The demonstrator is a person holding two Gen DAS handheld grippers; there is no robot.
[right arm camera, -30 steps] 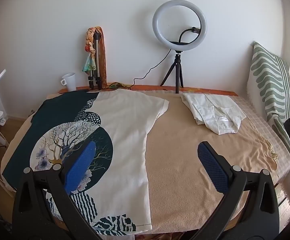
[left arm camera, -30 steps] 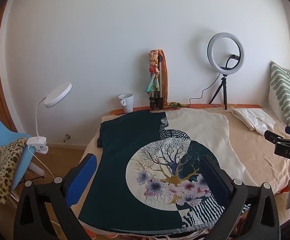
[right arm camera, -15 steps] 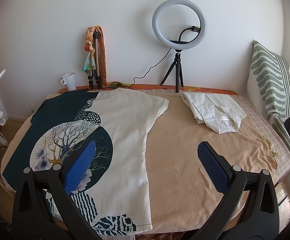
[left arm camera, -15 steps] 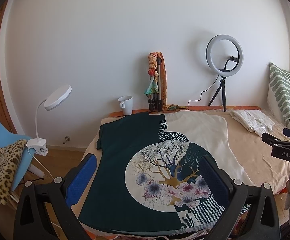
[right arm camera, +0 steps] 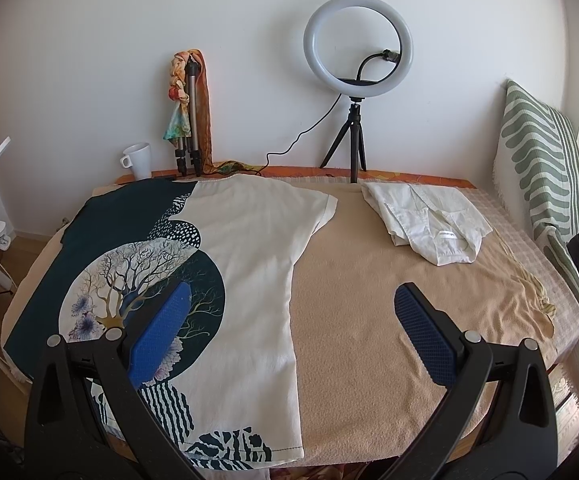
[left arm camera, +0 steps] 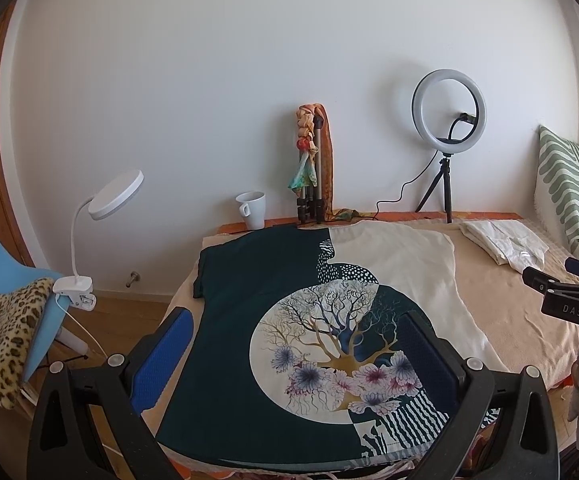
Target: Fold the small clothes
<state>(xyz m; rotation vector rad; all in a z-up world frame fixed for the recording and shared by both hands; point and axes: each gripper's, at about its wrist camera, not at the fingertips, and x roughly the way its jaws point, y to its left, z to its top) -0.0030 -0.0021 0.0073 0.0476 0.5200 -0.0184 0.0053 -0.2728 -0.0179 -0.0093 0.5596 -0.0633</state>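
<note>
A T-shirt [left arm camera: 289, 320] lies flat on the tan blanket [right arm camera: 369, 300], half dark green, half cream, with a round tree-and-flower print. In the right wrist view the same T-shirt [right arm camera: 249, 248] fills the left half of the surface. My left gripper [left arm camera: 293, 356] hovers open above the shirt's lower part, nothing between its blue pads. My right gripper [right arm camera: 289, 332] is open too, over the shirt's cream right edge and the bare blanket. A folded white garment [right arm camera: 429, 220] rests at the back right. The right gripper's body [left arm camera: 565, 300] shows at the left wrist view's right edge.
Along the back wall stand a white mug [left arm camera: 251, 210], a folded tripod wrapped in a scarf [left arm camera: 311, 168] and a ring light [right arm camera: 357, 52] on a small tripod. A striped pillow [right arm camera: 541, 168] leans at right. A clip lamp [left arm camera: 105, 208] and blue chair [left arm camera: 5, 276] stand left.
The left wrist view has tilted up and pulled back slightly, so the shirt sits lower in frame. The right gripper has barely moved. Both stay open.
</note>
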